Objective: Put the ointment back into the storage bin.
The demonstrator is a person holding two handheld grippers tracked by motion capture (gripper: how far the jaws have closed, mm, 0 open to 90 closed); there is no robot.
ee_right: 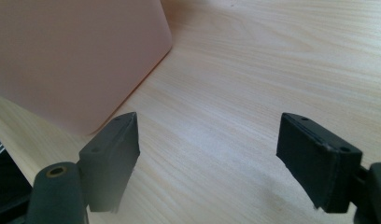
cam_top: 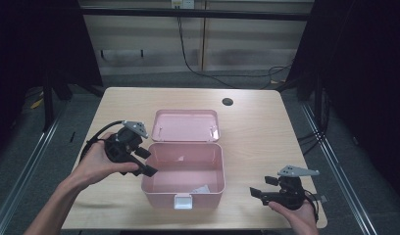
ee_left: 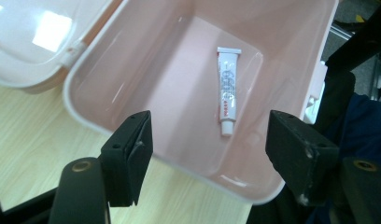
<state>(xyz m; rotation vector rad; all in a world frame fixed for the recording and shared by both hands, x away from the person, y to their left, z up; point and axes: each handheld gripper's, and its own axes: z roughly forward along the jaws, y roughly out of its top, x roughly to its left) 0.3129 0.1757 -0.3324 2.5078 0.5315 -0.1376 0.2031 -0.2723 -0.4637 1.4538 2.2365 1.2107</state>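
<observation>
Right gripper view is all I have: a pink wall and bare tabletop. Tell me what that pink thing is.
Observer: It is an open pink storage box with its lid folded back flat on the table.
Operator: Report what is inside.
Observer: One small white tube lies on the box floor, cap toward the left hand-held gripper.
Operator: Say where that gripper is.
Observer: It hangs above the box's left rim, jaws open, pointing down into the box.
Operator: Now place mine.
Observer: The right hand-held gripper is low at the table's near right corner, jaws open, to the right of the box.
</observation>
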